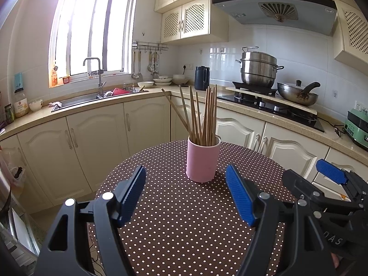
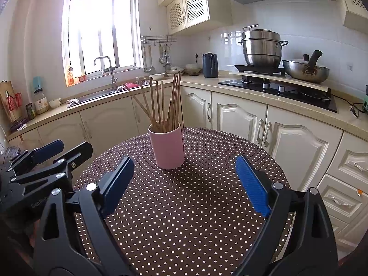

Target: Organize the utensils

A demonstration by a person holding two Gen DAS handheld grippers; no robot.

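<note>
Left wrist view: your left claw [image 1: 185,192] hung wide and empty above the bench [image 1: 184,230]; the right claw [image 2: 185,181] was wide and empty too. Beyond stood the pink cup [image 1: 202,161], upright and holding the chopsticks [image 1: 202,115]. You needed a level approach; the round edge fell away near it.

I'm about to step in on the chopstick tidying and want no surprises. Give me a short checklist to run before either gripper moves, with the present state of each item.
1. Left gripper open, nothing between the jaws: ok.
2. Right gripper open, nothing between the jaws: ok.
3. Pink cup upright on the dotted tablecloth: ok.
4. Chopsticks all in the cup: ok; none seen loose on the cloth.
5. Chopsticks bundled neatly: not ok; they fan out, one leaning far left.
6. Path between each gripper and the cup free of other things: ok.
</note>
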